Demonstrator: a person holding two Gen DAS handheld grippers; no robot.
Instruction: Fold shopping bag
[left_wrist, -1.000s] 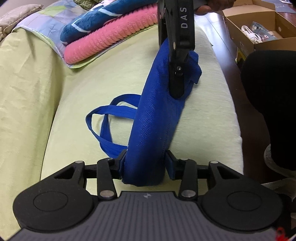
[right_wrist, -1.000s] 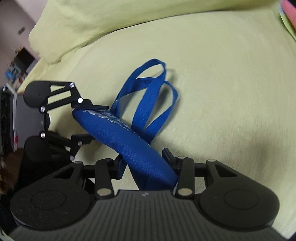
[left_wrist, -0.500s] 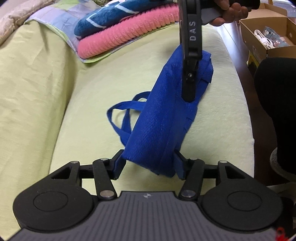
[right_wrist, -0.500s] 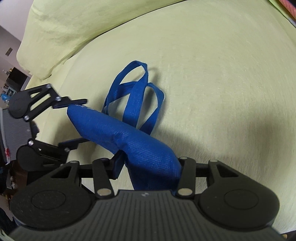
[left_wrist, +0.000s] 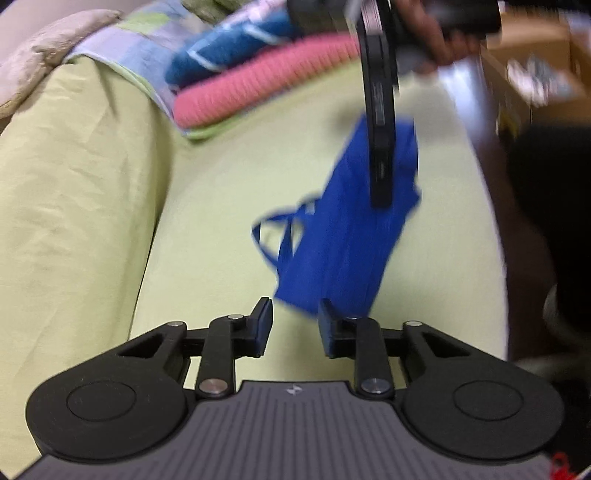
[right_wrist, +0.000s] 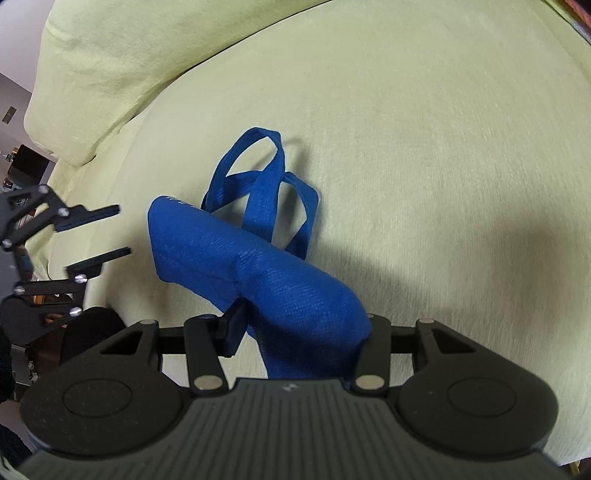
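The blue shopping bag (right_wrist: 258, 269), rolled into a thick bundle, hangs over the yellow-green sofa seat (right_wrist: 424, 147). My right gripper (right_wrist: 303, 332) is shut on one end of it. The bag's handles (right_wrist: 266, 192) trail onto the seat. In the left wrist view the right gripper (left_wrist: 380, 184) reaches down from above and holds the bag (left_wrist: 343, 240) up. My left gripper (left_wrist: 295, 325) sits just short of the bag's lower corner. Its jaws are closing with nothing between them. From the right wrist view the left gripper (right_wrist: 110, 234) stands apart from the bag's free end.
Folded pink towels (left_wrist: 258, 92) and blue towels (left_wrist: 229, 55) are stacked at the seat's far end. A cardboard box (left_wrist: 535, 74) stands on the floor to the right. A person's dark leg (left_wrist: 554, 203) is beside the sofa edge. The backrest cushion (left_wrist: 74, 184) rises on the left.
My left gripper has let go of the bag's lower end and drawn back from it. The bag now hangs from the right gripper alone, a little farther away.
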